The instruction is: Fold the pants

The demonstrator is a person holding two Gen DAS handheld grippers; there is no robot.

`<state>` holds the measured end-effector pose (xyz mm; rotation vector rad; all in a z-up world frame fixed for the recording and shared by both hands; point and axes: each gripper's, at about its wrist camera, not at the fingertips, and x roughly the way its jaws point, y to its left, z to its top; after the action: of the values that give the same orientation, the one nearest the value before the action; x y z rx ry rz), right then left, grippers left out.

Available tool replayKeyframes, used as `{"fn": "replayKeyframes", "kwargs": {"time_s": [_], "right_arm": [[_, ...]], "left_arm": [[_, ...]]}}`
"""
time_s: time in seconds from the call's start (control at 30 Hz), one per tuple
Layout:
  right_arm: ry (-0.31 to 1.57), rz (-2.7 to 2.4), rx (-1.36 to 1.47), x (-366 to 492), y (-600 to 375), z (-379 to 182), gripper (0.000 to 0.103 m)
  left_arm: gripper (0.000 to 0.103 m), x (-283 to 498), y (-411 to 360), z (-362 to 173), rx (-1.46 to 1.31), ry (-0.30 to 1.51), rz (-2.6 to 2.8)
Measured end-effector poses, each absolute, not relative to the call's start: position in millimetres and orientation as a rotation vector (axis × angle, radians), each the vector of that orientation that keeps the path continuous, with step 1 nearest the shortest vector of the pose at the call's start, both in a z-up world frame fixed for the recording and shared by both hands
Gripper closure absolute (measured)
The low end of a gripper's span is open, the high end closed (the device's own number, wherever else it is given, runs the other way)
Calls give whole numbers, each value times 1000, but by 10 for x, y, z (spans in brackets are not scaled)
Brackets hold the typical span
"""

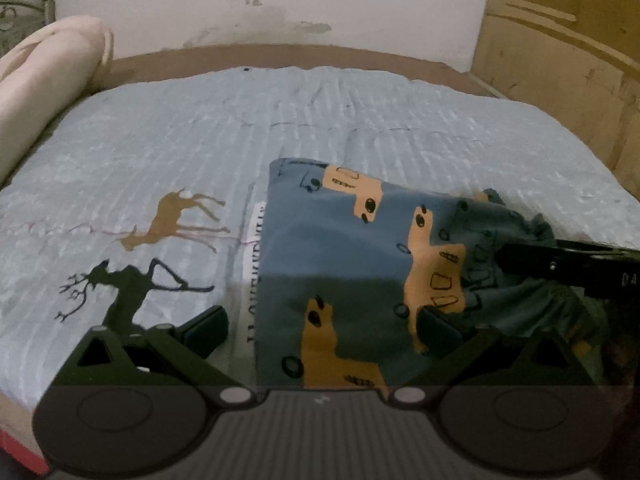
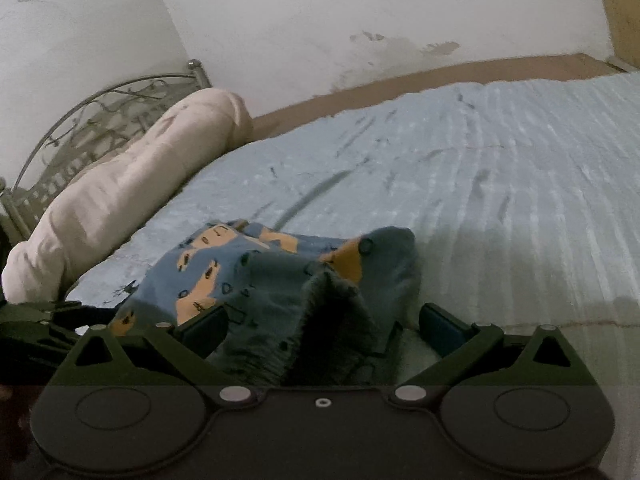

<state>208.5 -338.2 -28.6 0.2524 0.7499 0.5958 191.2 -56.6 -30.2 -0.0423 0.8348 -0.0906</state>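
The pants (image 1: 352, 264) are blue with orange vehicle prints and lie in a folded stack on the light blue bedspread (image 1: 200, 140). My left gripper (image 1: 320, 328) is open, its jaws wide apart over the near edge of the stack. The right gripper's arm (image 1: 568, 264) reaches onto the bunched right side. In the right wrist view the pants (image 2: 240, 272) lie rumpled, with a raised fold (image 2: 336, 320) between the jaws. My right gripper (image 2: 320, 324) is open around that fold. The left gripper (image 2: 36, 320) shows at the left edge.
A rolled cream blanket (image 2: 120, 196) lies along the bed's head side by a metal headboard (image 2: 100, 120). Deer prints (image 1: 172, 220) mark the bedspread left of the pants. A white wall (image 1: 260, 0) is behind and a wooden panel (image 1: 560, 60) at the right.
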Motion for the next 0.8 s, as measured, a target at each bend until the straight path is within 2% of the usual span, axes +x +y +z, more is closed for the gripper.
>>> {"fn": "replayKeyframes", "kwargs": {"time_s": [0.53,0.63,0.8], "right_arm": [[732,576,371,2112,-3447,-338,1],[728,569,375,2103,-3450,-335,6],[720,526,360,2102,-3461,-386,21]], "left_arm": [[1,2098,-532,-299,-27,833,-134],[0,2119,-525,-306,-29,839,-138],[1,2136,-531,-319,-26,842,-134]]}}
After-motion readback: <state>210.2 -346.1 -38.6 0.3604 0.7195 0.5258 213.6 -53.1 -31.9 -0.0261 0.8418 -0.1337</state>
